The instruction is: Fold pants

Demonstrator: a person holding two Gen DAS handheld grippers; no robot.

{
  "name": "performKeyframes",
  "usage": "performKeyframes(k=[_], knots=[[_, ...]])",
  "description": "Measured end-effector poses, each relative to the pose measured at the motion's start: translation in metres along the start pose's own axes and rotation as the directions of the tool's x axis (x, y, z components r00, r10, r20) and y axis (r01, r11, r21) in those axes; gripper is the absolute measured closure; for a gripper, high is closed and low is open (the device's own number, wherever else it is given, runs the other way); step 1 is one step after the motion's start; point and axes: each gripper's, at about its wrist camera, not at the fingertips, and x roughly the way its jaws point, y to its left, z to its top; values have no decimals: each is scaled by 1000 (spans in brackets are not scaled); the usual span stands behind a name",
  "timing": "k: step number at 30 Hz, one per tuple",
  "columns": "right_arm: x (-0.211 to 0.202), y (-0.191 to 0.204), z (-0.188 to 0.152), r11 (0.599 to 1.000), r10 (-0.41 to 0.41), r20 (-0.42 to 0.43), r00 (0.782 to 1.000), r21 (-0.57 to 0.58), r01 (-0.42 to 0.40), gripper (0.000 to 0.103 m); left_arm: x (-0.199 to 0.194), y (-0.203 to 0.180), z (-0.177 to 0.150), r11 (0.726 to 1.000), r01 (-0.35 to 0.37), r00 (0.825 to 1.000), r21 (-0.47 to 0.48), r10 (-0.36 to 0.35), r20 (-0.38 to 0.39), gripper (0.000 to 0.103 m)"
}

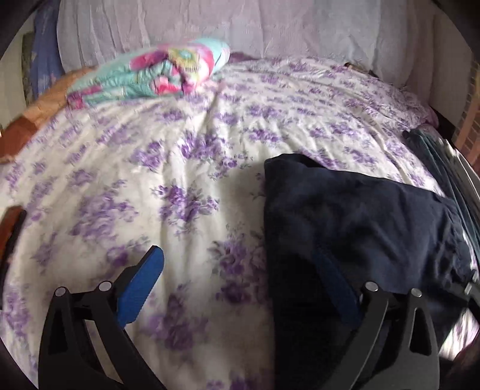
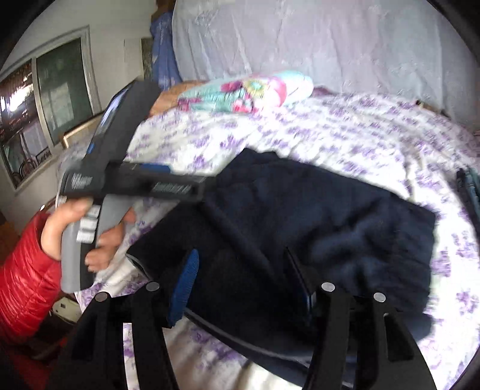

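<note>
At the far left of the right wrist view a window point(image 2: 45, 108) is set in a pale wall, and below it a hand point(image 2: 75, 234) in a red sleeve point(image 2: 27, 270) grips the handle of the left gripper point(image 2: 207, 192), whose body reaches out over the near left part of the pants. The bed point(image 1: 180, 186) fills most of both views, covered by a white sheet with purple flowers, wrinkled but mostly flat; at its far side lies a bright turquoise-and-pink quilt point(image 1: 156, 75), bundled against a pale draped cloth point(image 1: 270, 27) that forms the backdrop. The dark navy pants point(image 1: 354, 222) lie folded into a compact block on the right half of the bed, near the front edge. Left of the pants the sheet is bare out to the bed's left edge. In the left wrist view the left gripper point(image 1: 240, 285) stands wide, one blue pad over bare sheet, the other over the pants' left edge, holding nothing. The right gripper point(image 2: 243, 285) is also spread wide above the near part of the pants, gripping nothing. At the far right edge another dark garment point(image 1: 435, 156) lies just beside the pants by the bed's right edge.
</note>
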Motion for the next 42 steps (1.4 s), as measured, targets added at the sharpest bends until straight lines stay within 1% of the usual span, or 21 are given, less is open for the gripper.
performKeyframes(k=[2, 3, 5, 7, 9, 11, 13, 14, 18, 22, 26, 30, 33, 42], knots=[[-14, -5, 0, 998, -62, 39, 997, -8, 62, 43, -10, -2, -7, 1000, -18, 1000, 17, 18, 19, 6], [-18, -9, -1, 996, -90, 50, 995, -5, 90, 41, -14, -2, -10, 1000, -11, 1000, 16, 11, 22, 6], [-23, -21, -2, 992, -123, 64, 990, 18, 122, 39, -21, 0, -16, 1000, 5, 1000, -3, -5, 25, 6], [-23, -32, -6, 989, -143, 57, 988, 47, 141, 39, -26, -1, -21, 999, 25, 999, -20, -25, 29, 6], [-16, -41, -11, 985, -166, 30, 986, 57, 164, 38, -29, -4, -27, 999, 36, 999, -24, -35, 29, 6], [-10, -40, -16, 983, -184, 25, 983, 23, 184, 36, -27, -12, -34, 1000, 24, 1000, 2, -24, 17, 6], [-8, -34, -16, 980, -200, 26, 979, -2, 200, 30, -24, -17, -40, 1000, -5, 1000, 12, 5, 23, 5], [-6, -31, -16, 978, -208, 28, 978, -11, 208, 29, -24, -17, -41, 1000, -8, 1000, 7, 8, 26, 5], [-10, -34, -18, 981, -195, 44, 980, 5, 195, 28, -31, -13, -44, 1000, -4, 1000, -2, 4, 31, 6], [-24, -42, -19, 986, -159, 76, 984, 66, 155, 28, -37, -13, -47, 1000, -16, 999, 7, 15, 39, 6], [-42, -57, -16, 980, -161, 115, 980, 136, 145, 28, -40, -11, -48, 1000, -11, 999, 7, 10, 35, 6], [-55, -71, -16, 971, -167, 134, 977, 193, 139, 27, -40, -11, -49, 1000, -13, 999, 5, 13, 37, 6], [-57, -76, -17, 968, -161, 135, 978, 212, 131, 27, -40, -11, -48, 1000, -16, 999, 7, 16, 36, 6], [-50, -74, -15, 972, -136, 135, 981, 211, 106, 27, -45, -12, -50, 1000, -20, 999, 9, 20, 30, 6]])
